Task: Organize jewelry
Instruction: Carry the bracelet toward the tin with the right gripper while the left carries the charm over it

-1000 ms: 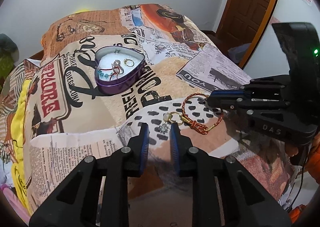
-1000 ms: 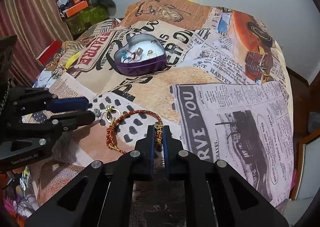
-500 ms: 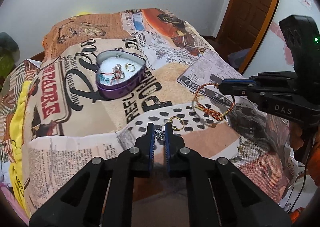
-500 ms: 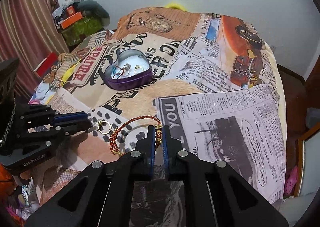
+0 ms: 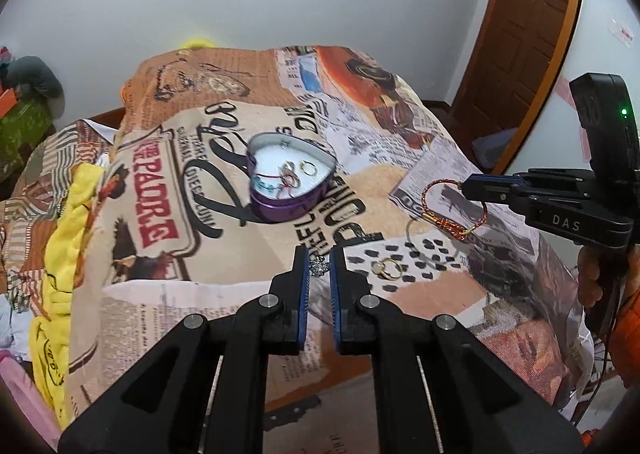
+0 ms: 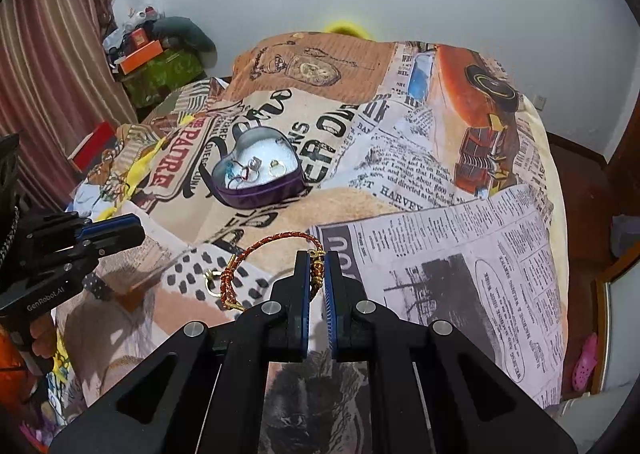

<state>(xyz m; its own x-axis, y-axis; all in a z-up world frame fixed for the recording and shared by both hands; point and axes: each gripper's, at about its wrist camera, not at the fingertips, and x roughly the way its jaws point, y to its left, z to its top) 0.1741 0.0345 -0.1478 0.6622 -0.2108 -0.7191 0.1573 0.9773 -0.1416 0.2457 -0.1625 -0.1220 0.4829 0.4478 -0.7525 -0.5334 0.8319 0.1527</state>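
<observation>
Heart-shaped tin (image 5: 291, 178), purple-walled and lidless, resting on the bed's newspaper-print cover (image 5: 168, 294). Its pale floor carries several small pieces: a gold ring (image 5: 308, 168) toward the right lobe, a silvery ring (image 6: 255, 163) near the middle, and a tangle of red cord with blue-green beads (image 5: 267, 184) at the left.

Left claw (image 5: 319, 266): jaws drawn almost together, pinching a small silver sparkling charm (image 5: 319, 267) at the very tips, clear of the cover. The tin lies beyond it, well apart.

Right claw (image 6: 316, 268): jaws nearly closed on the gold clasp end of a red-and-gold braided bracelet (image 6: 264, 250); the loop hangs free to the left of the fingertips (image 6: 303, 262), above the cover. In the left wrist view the same bracelet dangles from the right claw's tips.

A gold ring with a pale stone (image 5: 386, 268) lies loose on the spotted patch of the cover, between the two claws and touching neither.
</observation>
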